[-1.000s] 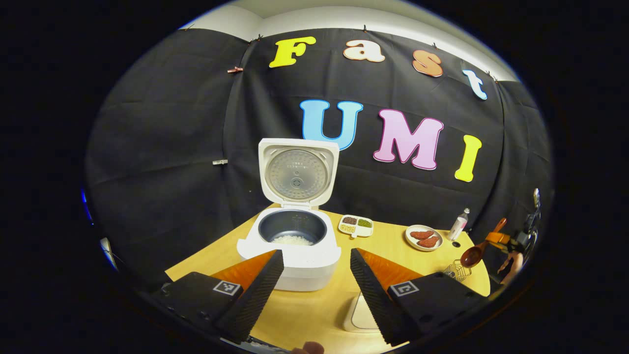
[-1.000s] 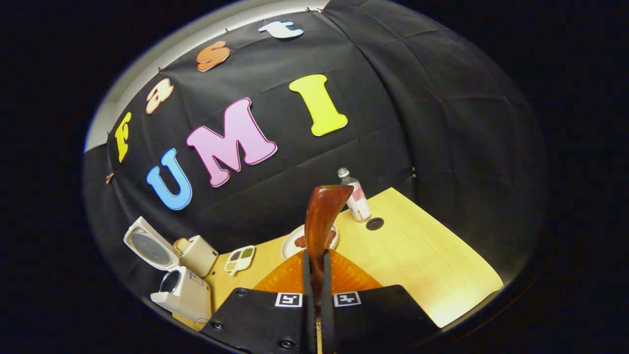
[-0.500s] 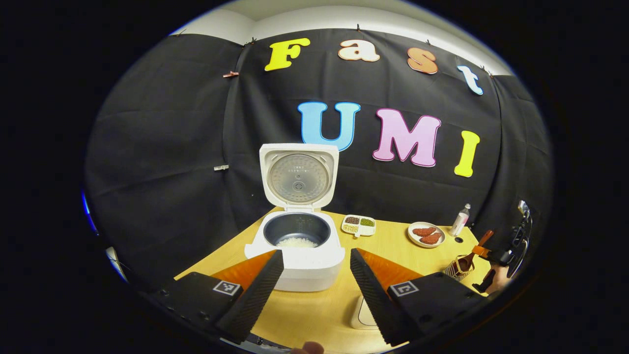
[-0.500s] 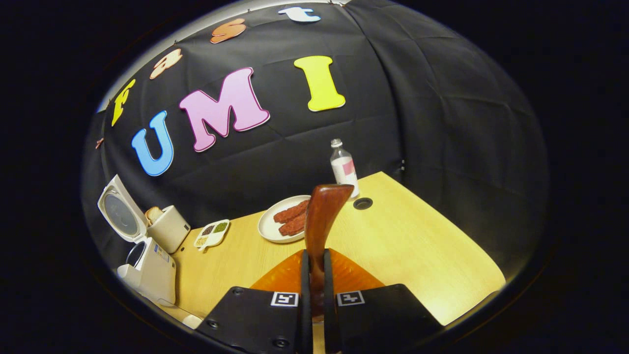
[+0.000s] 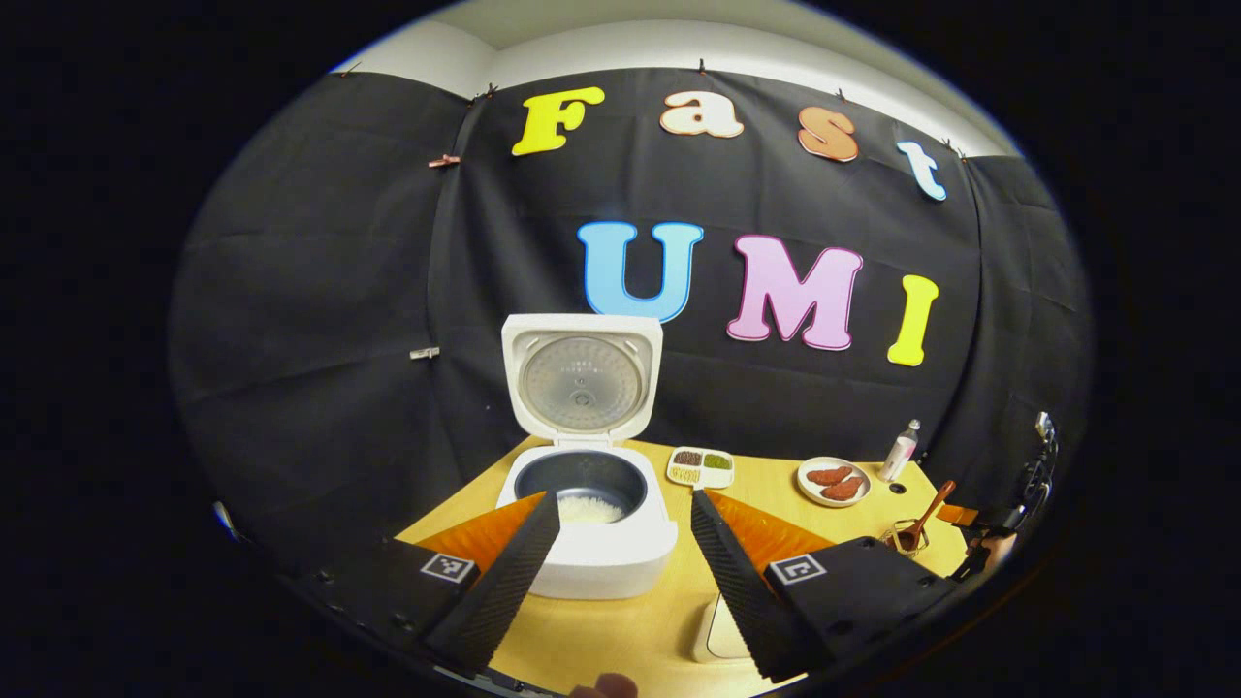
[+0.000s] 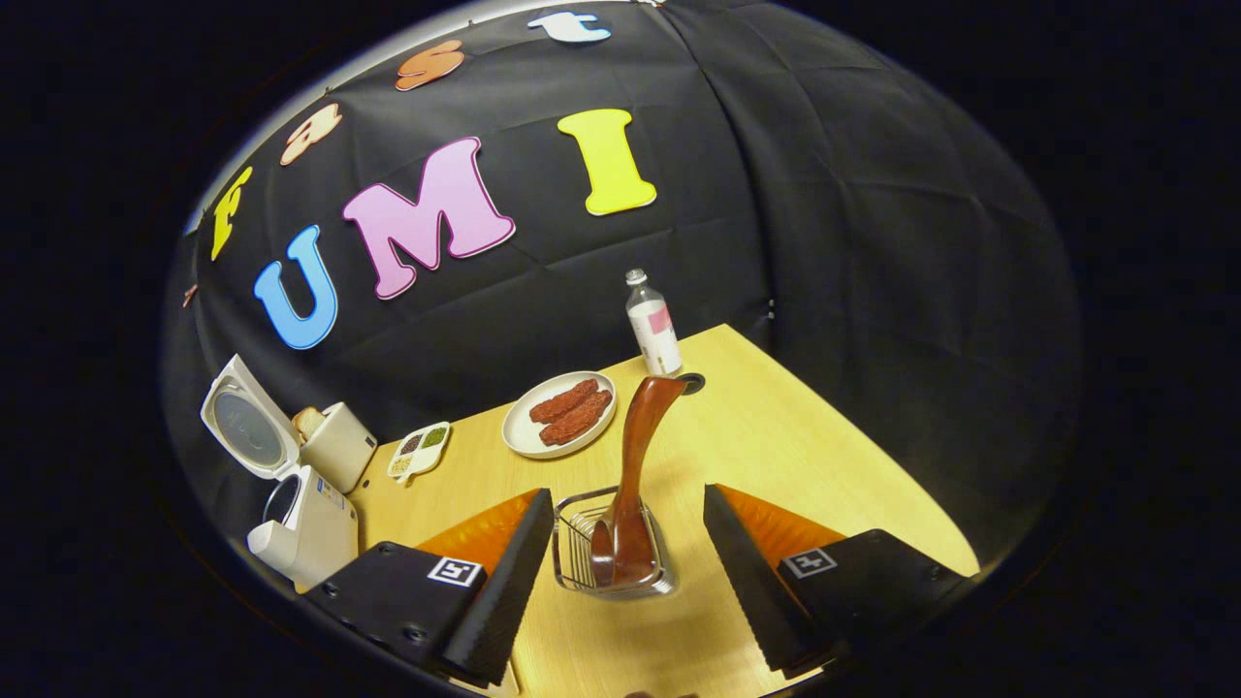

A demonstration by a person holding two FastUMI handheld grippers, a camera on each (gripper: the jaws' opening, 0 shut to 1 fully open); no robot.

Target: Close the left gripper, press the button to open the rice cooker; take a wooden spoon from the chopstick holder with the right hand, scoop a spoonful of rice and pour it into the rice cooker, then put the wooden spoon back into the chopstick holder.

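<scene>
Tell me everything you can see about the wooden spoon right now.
The wooden spoon is dark reddish-brown, glossy wood with a curved handle that widens at its end. It stands bowl-down in the wire chopstick holder on the table, handle leaning up and away toward the bottle. The right gripper is open, its fingers to either side, not touching it. In the left gripper view it stands tilted in the holder.

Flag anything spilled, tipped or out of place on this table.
Nothing stands out. The wooden spoon stands bowl-down in the wire holder, leaning on its rim. The rice cooker sits open with rice inside, none visibly spilled on the table. Plate and bottle are upright.
</scene>
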